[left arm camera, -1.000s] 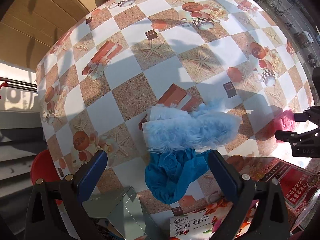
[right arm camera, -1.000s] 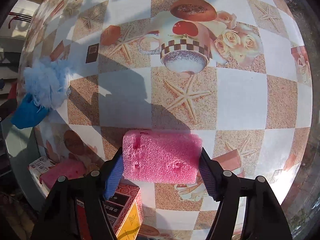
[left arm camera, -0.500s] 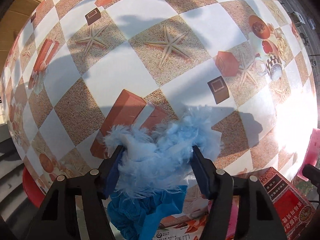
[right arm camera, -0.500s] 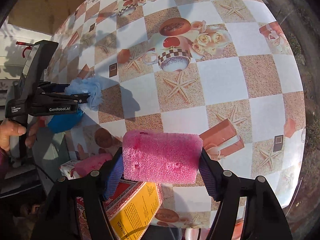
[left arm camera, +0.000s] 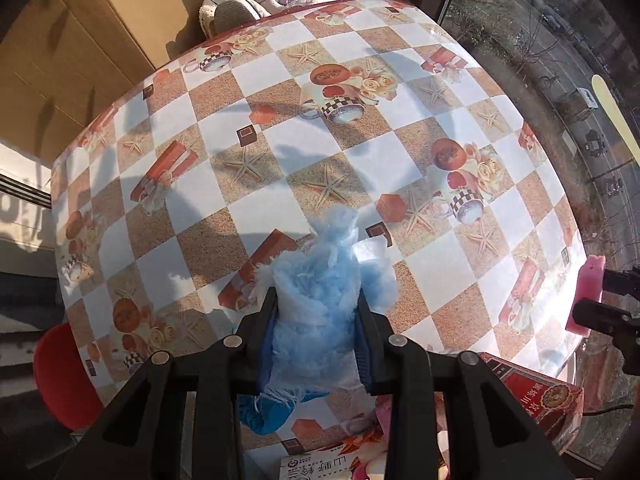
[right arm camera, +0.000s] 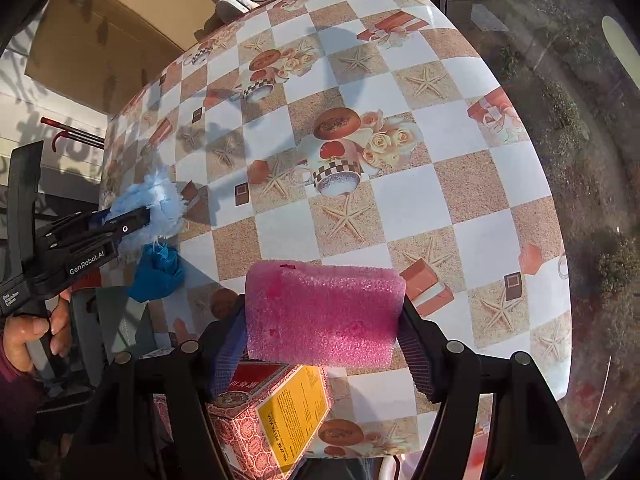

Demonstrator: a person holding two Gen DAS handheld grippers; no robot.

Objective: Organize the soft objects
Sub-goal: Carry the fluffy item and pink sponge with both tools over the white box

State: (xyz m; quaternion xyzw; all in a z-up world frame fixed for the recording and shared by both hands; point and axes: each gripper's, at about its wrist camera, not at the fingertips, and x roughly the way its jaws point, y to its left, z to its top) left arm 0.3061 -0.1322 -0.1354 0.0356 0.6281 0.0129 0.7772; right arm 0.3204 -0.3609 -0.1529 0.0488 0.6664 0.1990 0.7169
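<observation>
My left gripper is shut on a fluffy light-blue cloth and holds it above the checked table; the cloth also shows at the left of the right wrist view. A darker blue cloth lies on the table below it, also seen from the right wrist. My right gripper is shut on a pink foam sponge, held above the table's near edge. The sponge shows at the right edge of the left wrist view.
A red and yellow printed box lies under the right gripper. Another printed packet sits at the near edge. A cardboard box stands behind the table. Folded fabrics lie at the far edge. A red stool stands at the left.
My left gripper closed on the light-blue cloth and lifted it off the darker blue cloth. My right gripper rose and drew back with the pink sponge.
</observation>
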